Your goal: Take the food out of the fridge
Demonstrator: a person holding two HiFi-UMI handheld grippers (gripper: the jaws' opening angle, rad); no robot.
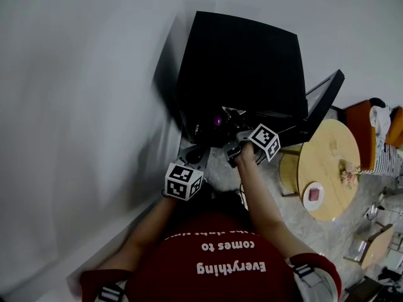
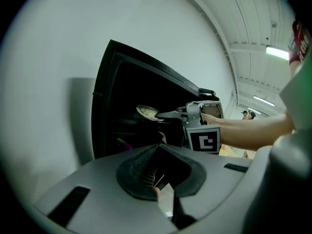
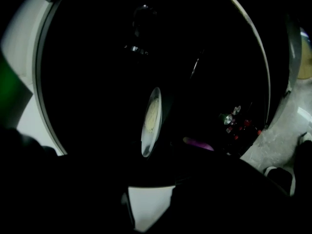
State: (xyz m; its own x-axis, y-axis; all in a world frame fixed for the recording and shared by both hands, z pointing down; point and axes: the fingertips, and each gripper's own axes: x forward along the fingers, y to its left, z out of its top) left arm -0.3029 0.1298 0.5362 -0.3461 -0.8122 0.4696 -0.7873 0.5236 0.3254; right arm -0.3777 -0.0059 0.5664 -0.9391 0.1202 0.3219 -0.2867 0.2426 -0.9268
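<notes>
**Right gripper (image 2: 162, 115) open at the plate (image 2: 146, 112) in the fridge (image 1: 239, 55)**

Its two jaws stand apart. The one plate, with pale food (image 3: 152, 113) on it, is just in front of their tips, inside the fridge near its front edge. I cannot tell whether a tip touches the plate's rim. The right gripper view is almost all black: the jaws are only dark shapes with one light gap between them, and the plate shows edge-on. Lower down in the fridge, toward its right side, lies one purple thing (image 3: 197, 144). Beside it is a little group of shiny and red things (image 3: 236, 122), too small to name.

The left gripper (image 2: 158, 149) has its jaws together with nothing between them. It is outside the fridge, before the lower front edge.

From the head view the fridge's top hides the shelves. The one door (image 1: 324, 99) stands open at the right. Behind it, one round wooden table (image 1: 330, 146) carries one small dish (image 1: 313, 195) with something red and one small bunch of flowers (image 1: 348, 175).
</notes>
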